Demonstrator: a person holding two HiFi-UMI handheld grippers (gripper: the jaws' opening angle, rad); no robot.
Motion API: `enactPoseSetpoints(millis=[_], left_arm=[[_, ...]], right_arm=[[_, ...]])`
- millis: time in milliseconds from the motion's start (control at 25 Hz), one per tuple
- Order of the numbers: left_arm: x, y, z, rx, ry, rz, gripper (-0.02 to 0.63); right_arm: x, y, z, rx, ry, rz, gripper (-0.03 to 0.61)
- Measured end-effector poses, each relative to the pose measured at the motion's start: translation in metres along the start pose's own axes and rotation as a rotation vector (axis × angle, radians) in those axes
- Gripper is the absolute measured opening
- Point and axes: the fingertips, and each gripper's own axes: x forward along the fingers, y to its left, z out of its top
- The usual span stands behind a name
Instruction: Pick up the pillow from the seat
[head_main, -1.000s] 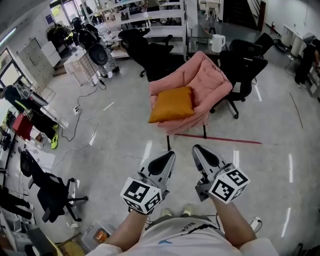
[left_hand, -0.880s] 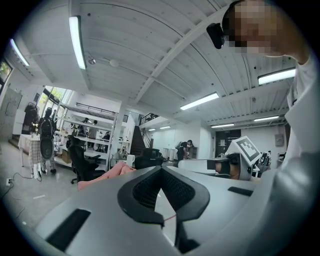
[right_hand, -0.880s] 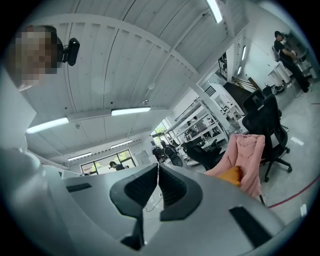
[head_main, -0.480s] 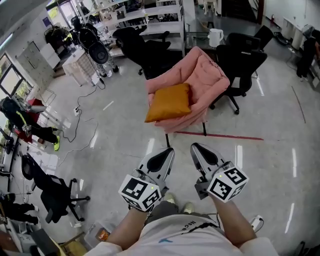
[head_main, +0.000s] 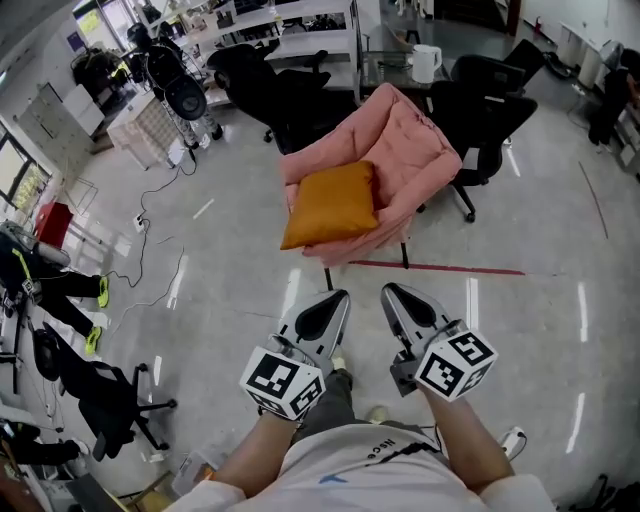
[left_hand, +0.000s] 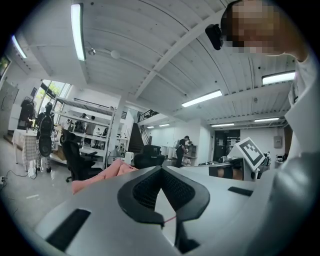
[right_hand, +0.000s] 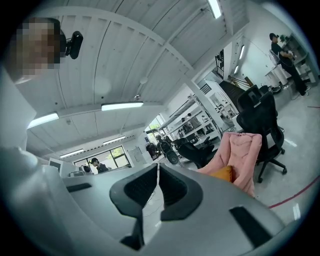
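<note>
An orange pillow lies on the seat of a pink padded chair, ahead of me across bare floor. Both grippers are held low and close to my body, well short of the chair. My left gripper is shut with nothing in it, and so is my right gripper. In the right gripper view the pillow shows as a small orange patch on the pink chair, beyond the closed right gripper. The left gripper view shows the left gripper shut and a strip of the pink chair.
Black office chairs stand behind and right of the pink chair. A red tape line runs on the floor just in front of it. Cables trail on the floor at left, near another black chair. Shelving and desks fill the back.
The pink chair and pillow have come a little nearer and shifted slightly left in the head view. Both grippers keep their pose, shut.
</note>
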Motion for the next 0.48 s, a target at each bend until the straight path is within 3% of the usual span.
enactPoseSetpoints(millis=[480], left_arm=[[0.087, 0.14, -0.006, -0.007, 0.053, -0.079, 0.011]], right_arm=[[0.141, -0.074, -0.001, 0.046, 0.026, -0.144, 0.018]])
